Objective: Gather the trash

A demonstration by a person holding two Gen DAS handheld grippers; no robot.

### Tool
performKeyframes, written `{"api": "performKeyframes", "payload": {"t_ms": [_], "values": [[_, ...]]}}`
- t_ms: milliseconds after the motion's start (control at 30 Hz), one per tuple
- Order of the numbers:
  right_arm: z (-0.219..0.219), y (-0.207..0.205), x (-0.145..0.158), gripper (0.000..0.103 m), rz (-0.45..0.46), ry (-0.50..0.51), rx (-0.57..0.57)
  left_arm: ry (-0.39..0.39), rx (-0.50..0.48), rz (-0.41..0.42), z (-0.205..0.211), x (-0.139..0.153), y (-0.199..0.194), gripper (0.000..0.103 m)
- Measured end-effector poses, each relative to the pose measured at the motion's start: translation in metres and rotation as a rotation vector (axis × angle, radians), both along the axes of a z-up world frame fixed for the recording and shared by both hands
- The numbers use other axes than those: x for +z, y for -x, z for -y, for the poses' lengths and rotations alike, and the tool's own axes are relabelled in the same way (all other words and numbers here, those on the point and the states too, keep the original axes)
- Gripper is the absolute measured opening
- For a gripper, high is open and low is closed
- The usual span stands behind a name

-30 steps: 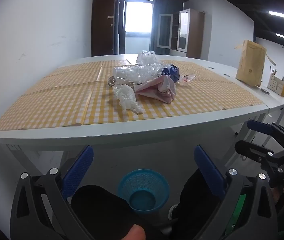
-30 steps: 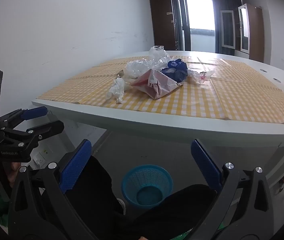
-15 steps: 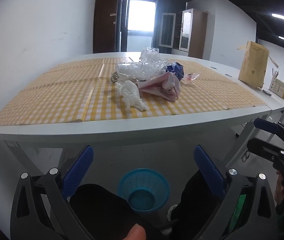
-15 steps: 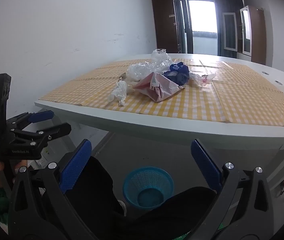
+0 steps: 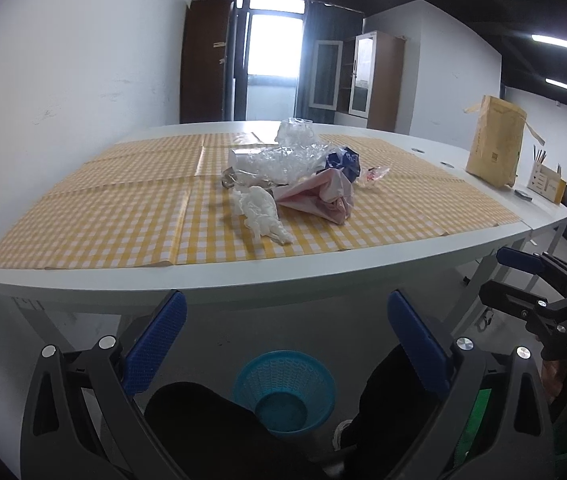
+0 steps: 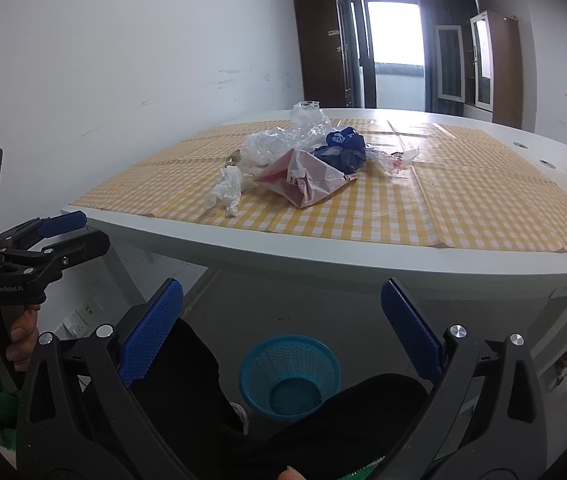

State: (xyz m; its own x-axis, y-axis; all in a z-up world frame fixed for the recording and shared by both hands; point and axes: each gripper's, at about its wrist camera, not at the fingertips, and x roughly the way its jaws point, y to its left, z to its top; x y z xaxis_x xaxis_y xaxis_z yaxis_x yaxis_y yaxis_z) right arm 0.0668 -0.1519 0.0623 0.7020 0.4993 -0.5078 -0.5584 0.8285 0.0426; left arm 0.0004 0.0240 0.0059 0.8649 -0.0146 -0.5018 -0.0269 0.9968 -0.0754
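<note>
The left gripper [image 5: 283,334] and the right gripper [image 6: 281,320] both gape wide and empty, held below the near edge of the table [image 5: 243,280], above the blue basket [image 5: 283,388] on the floor. Over the last second both have risen slightly and tipped toward the tabletop, so the reach seems to be starting. The trash pile [image 5: 295,176] sits mid-cloth, its white crumpled wrapper [image 5: 261,212] nearest the near edge, likely the first pick.
</note>
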Motion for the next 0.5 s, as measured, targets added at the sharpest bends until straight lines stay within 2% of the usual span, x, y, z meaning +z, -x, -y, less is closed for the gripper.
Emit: {"api": "performKeyframes", "payload": {"t_ms": [133,500], "values": [[-0.001,-0.001,0.003,0.095,0.005,-0.002,0.007,0.023,0.026,0.023,-0.008,0.003,0.001,0.098],[0.002,-0.011,0.013,0.095,0.031,-0.008,-0.007,0.050,0.016,0.012,-0.020,0.002,-0.002,0.098]]}}
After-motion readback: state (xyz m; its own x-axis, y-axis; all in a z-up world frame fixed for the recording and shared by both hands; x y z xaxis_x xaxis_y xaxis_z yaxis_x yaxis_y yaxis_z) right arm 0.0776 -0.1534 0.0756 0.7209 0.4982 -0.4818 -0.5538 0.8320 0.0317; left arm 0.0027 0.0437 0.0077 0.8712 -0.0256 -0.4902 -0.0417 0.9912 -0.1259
